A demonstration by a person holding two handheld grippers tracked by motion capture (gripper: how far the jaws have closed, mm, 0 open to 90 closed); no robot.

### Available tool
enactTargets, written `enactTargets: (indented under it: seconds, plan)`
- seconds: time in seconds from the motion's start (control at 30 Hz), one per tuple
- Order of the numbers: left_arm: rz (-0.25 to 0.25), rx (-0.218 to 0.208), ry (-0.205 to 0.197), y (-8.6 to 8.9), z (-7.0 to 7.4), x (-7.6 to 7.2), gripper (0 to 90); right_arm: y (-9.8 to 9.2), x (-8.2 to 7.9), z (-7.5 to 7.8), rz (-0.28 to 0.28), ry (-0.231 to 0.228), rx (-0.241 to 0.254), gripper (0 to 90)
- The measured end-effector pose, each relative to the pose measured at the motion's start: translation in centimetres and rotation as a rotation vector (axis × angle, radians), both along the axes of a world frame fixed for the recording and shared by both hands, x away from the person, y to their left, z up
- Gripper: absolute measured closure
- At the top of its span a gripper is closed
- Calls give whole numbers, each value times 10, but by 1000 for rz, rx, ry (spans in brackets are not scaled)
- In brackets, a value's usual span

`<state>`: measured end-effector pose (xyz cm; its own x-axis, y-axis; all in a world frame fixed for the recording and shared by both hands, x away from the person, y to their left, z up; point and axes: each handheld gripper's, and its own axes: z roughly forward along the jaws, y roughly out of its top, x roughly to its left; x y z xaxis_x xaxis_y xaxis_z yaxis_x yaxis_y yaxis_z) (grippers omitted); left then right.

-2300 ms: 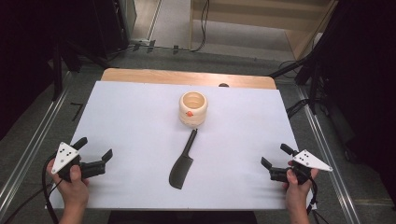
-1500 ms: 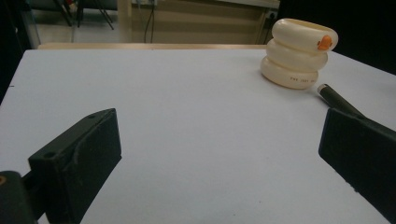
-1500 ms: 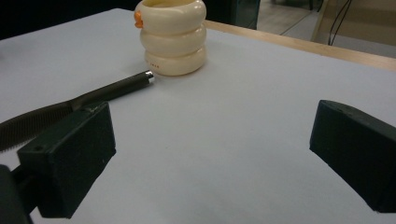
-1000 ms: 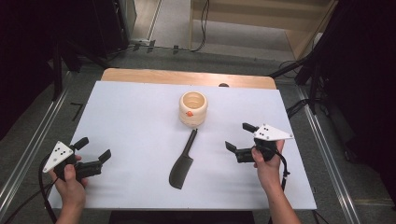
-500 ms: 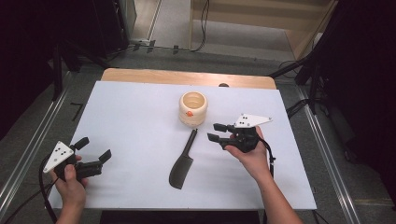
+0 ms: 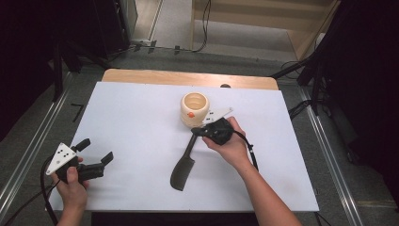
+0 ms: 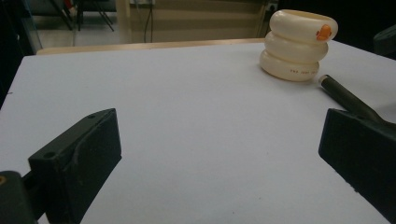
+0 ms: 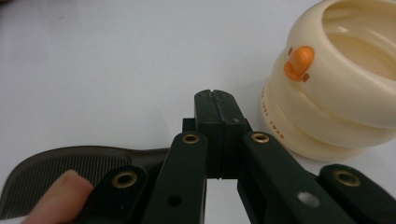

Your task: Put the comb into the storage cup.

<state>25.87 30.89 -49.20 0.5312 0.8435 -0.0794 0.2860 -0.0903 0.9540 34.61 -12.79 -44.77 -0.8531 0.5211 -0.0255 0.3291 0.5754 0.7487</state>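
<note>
Handle end of the black knife (image 6: 184,159) lies just under my right gripper (image 6: 199,132), whose jaws have just closed together on nothing. Its long axis runs 1 to 7 o'clock; the ribbed, glossy cream cup (image 6: 194,108) stands at 12. My left gripper (image 6: 98,156) rests well apart, jaws wide.

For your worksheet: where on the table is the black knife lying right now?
In the high view the black knife lies near the middle of the white table, its handle end pointing up at the cream ringed cup, with the right claw over that handle.
</note>
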Motion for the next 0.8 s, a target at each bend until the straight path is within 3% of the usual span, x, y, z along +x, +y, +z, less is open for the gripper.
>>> enactTargets:
  seconds: [0.13,0.17,0.3,0.5,0.8]
  plan:
    - [0,-2,-1,0,0,-1,0,10,7,-5,5,16,-43,885]
    - [-3,-1,-2,0,0,-1,0,16,12,-8,9,24,-73,885]
    - [-6,-3,-3,0,0,-1,0,22,19,-11,0,51,-80,885]
    - [-3,2,-3,0,0,0,0,33,29,-19,22,74,-142,885]
    - [1,17,-1,-2,0,1,0,34,35,-31,28,123,-192,885]
